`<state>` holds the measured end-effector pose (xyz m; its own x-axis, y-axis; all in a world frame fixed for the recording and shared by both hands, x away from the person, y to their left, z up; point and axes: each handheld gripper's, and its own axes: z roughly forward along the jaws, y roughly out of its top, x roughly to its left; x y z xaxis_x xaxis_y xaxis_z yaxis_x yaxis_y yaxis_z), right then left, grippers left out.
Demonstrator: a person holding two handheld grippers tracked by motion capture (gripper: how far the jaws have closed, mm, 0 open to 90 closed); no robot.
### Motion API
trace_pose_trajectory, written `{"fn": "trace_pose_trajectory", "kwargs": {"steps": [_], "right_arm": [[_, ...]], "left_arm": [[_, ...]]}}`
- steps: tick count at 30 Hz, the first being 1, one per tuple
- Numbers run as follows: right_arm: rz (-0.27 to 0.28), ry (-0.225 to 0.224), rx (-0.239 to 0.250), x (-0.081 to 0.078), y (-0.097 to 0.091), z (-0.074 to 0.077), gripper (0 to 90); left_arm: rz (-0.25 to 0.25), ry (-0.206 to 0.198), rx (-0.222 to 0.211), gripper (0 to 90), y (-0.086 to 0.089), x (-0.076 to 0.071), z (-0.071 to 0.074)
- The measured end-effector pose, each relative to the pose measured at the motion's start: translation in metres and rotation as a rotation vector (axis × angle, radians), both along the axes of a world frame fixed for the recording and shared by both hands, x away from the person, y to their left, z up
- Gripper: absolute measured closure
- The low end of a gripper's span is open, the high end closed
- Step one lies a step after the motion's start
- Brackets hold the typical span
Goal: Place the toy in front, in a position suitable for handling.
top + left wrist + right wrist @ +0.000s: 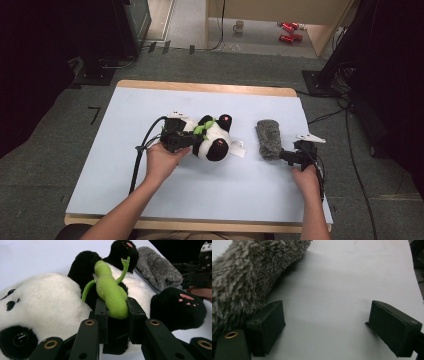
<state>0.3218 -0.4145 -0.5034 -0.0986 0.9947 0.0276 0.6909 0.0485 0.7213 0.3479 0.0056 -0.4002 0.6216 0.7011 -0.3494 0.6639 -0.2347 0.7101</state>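
I have the left gripper (116, 315) pinching the plush panda (210, 137) by its green bamboo sprig (110, 292); in the left gripper view both pads press the sprig's lower end, with the black arm under it. The panda lies on its back near the middle of the pale blue table sheet (125, 175), roughly at twelve o'clock from my left hand (162, 162). Its long axis runs from about ten o'clock, where the head hides behind the gripper, to four o'clock, where the black feet with pink pads point, a white tag (237, 148) trailing at three. I judge this as the grasp-and-shift step on the toy. The next move calls for a slow lift or drag, since a hold on a thin soft sprig may slip or stretch. My right gripper (282, 156) sits spread wide; its jaws touch nothing between them, one just beside the grey fluffy brush (268, 138), which lies with its long axis twelve to six, at three o'clock from the panda.
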Motion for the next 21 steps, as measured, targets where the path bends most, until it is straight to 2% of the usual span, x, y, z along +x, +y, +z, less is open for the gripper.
{"fn": "trace_pose_trajectory", "kwargs": {"steps": [6, 9, 13, 16, 19, 21], "right_arm": [[0.001, 0.001, 0.002, 0.0001, -0.0002, 0.0000, 12.6], [0.001, 0.001, 0.002, 0.0001, -0.0002, -0.0001, 12.6], [0.001, 0.001, 0.002, 0.0001, -0.0002, 0.0000, 12.6], [0.002, 0.001, 0.004, 0.0001, -0.0005, -0.0001, 12.5], [0.002, -0.001, 0.003, -0.0001, -0.0004, -0.0001, 12.5], [0.003, -0.001, 0.005, -0.0001, -0.0006, -0.0001, 12.5]], "left_arm": [[-0.013, 0.006, -0.013, 73.5, -0.0015, -0.0041, -0.0008], [-0.012, -0.014, 0.007, 71.8, 0.0004, -0.0039, -0.0032], [-0.024, -0.017, 0.001, 68.7, 0.0037, -0.0033, -0.0033], [-0.051, -0.028, 0.013, 63.9, 0.0033, -0.0039, -0.0024], [-0.081, -0.059, 0.033, 57.3, 0.0039, -0.0041, -0.0013], [-0.093, -0.068, 0.025, 53.3, 0.0061, -0.0047, -0.0003]]}}
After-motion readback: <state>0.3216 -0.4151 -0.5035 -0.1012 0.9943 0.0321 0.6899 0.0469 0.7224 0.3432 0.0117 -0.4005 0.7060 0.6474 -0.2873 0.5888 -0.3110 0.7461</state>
